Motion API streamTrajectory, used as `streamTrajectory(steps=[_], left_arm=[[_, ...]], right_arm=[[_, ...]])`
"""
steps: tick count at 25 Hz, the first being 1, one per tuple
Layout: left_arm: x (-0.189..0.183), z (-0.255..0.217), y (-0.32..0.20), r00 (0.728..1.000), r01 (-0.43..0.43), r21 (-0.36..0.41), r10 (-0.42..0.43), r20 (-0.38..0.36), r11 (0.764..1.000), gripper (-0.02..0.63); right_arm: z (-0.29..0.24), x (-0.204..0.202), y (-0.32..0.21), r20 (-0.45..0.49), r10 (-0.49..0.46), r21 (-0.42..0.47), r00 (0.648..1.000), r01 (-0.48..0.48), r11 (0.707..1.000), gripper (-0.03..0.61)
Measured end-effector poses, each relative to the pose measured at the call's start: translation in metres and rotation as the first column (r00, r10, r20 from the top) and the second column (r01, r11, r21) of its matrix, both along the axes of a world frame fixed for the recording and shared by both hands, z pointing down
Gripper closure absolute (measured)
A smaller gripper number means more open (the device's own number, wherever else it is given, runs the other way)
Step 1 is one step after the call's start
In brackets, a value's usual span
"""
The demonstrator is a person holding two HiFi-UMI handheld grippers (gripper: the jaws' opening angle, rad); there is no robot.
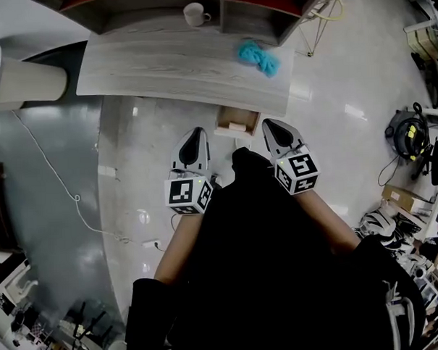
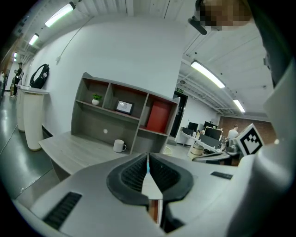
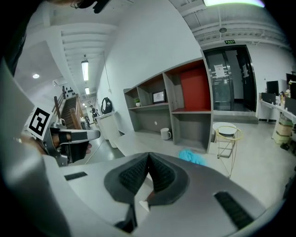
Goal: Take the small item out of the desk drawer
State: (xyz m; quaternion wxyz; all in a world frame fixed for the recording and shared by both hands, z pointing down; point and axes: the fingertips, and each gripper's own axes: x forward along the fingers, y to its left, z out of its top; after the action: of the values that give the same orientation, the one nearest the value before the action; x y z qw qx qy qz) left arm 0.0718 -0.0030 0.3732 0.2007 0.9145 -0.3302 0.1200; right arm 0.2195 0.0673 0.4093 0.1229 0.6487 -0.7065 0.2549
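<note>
In the head view an open wooden drawer (image 1: 228, 118) juts out from under the front edge of the grey desk (image 1: 163, 64). A small pale item (image 1: 238, 126) lies inside it. My left gripper (image 1: 195, 133) is held just left of the drawer and my right gripper (image 1: 268, 123) just right of it, both above the floor and short of the desk. Both have their jaws together with nothing between them, as the left gripper (image 2: 148, 163) and the right gripper (image 3: 148, 159) show in their own views. Neither gripper view shows the drawer.
A white mug (image 1: 194, 13) stands at the back of the desk by the shelf unit (image 2: 125, 115), and a blue cloth (image 1: 259, 57) lies near the desk's right end. A wire stool (image 3: 226, 134) stands to the right. A cable (image 1: 60, 177) trails over the floor on the left.
</note>
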Motion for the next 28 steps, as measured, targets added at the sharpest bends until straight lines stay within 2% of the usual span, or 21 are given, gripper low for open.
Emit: streamTrajectory(steps=[5,10,14,16,19,22,26,28], left_arm=[[0.013,0.019,0.005,0.999,0.018,-0.032,-0.016,0.051,0.999,0.594],[0.017,0.043,0.005,0.993,0.067,-0.067,-0.061,0.097,0.995,0.594],[0.015,0.053,0.007,0.989,0.103,-0.082,-0.094,0.112,0.991,0.594],[0.010,0.055,0.009,0.988,0.115,-0.089,-0.105,0.112,0.989,0.594],[-0.002,0.060,0.011,0.985,0.144,-0.112,-0.132,0.110,0.983,0.594],[-0.011,0.066,0.008,0.984,0.158,-0.129,-0.145,0.107,0.979,0.594],[-0.021,0.076,0.006,0.983,0.171,-0.148,-0.158,0.098,0.974,0.592],[-0.030,0.081,0.004,0.981,0.186,-0.161,-0.173,0.091,0.969,0.592]], right_arm=[[0.039,0.015,-0.004,0.007,-0.094,-0.070,0.996,0.094,0.993,0.578],[0.086,0.016,-0.017,0.024,-0.221,-0.143,0.975,0.222,0.964,0.578],[0.119,0.005,-0.020,0.030,-0.328,-0.204,0.944,0.327,0.923,0.559],[0.137,-0.003,-0.021,0.021,-0.379,-0.244,0.925,0.372,0.896,0.512],[0.162,-0.017,-0.015,0.030,-0.455,-0.320,0.890,0.440,0.839,0.438],[0.182,-0.025,-0.016,0.026,-0.505,-0.372,0.863,0.477,0.796,0.389],[0.201,-0.035,-0.021,0.016,-0.536,-0.413,0.844,0.493,0.765,0.380],[0.213,-0.044,-0.021,0.018,-0.557,-0.440,0.830,0.507,0.741,0.380]])
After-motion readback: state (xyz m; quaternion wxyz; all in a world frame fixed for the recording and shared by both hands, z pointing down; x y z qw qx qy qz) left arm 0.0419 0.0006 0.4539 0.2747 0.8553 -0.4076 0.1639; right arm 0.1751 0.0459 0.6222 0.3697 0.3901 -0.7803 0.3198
